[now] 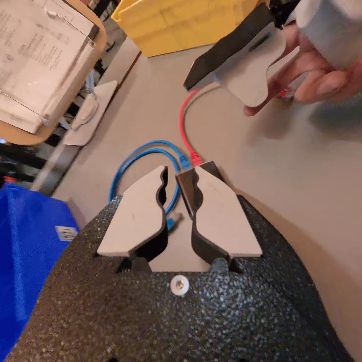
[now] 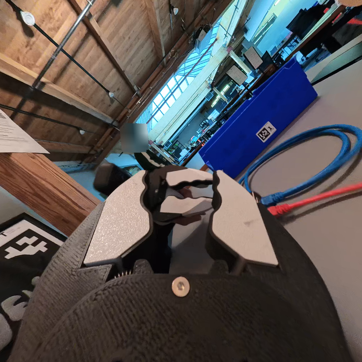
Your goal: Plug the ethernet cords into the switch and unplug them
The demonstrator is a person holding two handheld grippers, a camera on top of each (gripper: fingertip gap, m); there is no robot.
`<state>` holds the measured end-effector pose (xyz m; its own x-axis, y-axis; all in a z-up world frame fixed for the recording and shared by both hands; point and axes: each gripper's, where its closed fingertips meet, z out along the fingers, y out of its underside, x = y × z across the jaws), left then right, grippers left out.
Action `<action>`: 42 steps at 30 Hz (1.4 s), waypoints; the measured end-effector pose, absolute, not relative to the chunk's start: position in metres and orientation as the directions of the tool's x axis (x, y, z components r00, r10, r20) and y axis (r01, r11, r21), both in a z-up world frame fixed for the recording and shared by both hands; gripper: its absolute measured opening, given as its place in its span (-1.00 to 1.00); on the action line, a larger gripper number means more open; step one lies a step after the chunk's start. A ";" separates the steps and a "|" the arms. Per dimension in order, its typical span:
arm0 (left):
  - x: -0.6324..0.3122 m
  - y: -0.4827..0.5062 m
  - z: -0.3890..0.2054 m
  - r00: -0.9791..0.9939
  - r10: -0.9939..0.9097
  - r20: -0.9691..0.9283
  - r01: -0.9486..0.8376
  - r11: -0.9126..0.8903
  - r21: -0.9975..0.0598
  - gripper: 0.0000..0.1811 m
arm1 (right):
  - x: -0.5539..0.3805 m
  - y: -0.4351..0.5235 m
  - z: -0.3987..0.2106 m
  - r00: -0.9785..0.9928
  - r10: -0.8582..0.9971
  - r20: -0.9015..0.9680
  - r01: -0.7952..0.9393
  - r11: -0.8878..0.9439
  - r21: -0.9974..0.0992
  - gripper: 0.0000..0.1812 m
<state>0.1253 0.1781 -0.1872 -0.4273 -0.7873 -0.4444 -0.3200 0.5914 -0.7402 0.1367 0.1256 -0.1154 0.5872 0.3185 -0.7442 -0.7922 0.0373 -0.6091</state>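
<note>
surface [image 1: 254, 176]: grey, carrying things | black switch [image 1: 186, 188] is lying on it | blue cord [image 1: 137, 156] is curling beside it | red cord [image 1: 183, 125] is bending away | yellow bin [image 1: 176, 25] and blue bin [image 2: 264, 125] are sitting at the edges

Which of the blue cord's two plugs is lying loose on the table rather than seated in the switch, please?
The blue plug lying between the left gripper's fingers is loose. The other blue plug sits in the switch, beside the red plug.
</note>
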 end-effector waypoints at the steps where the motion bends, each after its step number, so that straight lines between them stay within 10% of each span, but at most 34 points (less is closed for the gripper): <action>1: 0.124 0.180 -0.200 -0.460 -0.807 -0.369 -0.348 0.547 -0.762 -0.70 | 0.136 0.126 -0.116 0.590 0.319 -0.741 -0.789 0.034 -0.614 -0.32; 6: 0.112 0.174 -0.221 -0.551 -0.821 -0.151 -0.440 0.439 -0.784 -0.33 | 0.133 0.125 -0.113 0.593 0.334 -0.732 -0.781 0.021 -0.624 -0.34; 12: 0.100 0.186 -0.251 -0.155 -0.987 -0.032 -0.820 0.147 -0.553 -0.13 | 0.131 0.126 -0.114 0.688 0.280 -0.670 -0.703 0.029 -0.710 -0.35; 21: 0.119 0.184 -0.243 -0.166 -0.964 -0.208 -0.667 0.265 -0.696 -0.32 | 0.139 0.125 -0.118 0.790 0.173 -0.588 -0.602 0.038 -0.797 -0.35; 34: 0.129 0.191 -0.171 -0.086 -0.428 -0.900 -0.352 0.858 -0.374 -0.32 | 0.143 0.128 -0.130 0.759 0.168 -0.630 -0.642 0.026 -0.766 -0.36; 40: 0.113 0.143 -0.098 -0.004 -0.641 -0.768 -0.006 0.768 -0.641 -0.35 | 0.123 0.126 -0.115 0.668 0.372 -0.645 -0.703 0.030 -0.711 -0.25; 42: 0.100 0.124 -0.072 -0.016 -0.710 -0.704 0.164 0.692 -0.703 -1.00 | 0.115 0.124 -0.108 0.577 0.470 -0.668 -0.761 0.014 -0.648 -0.24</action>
<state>0.0996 0.1237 -0.0722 -0.0163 -0.7105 -0.7035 0.1640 0.6922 -0.7028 0.1152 0.1240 -0.1077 0.5774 0.4699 -0.6676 -0.7612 0.0143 -0.6483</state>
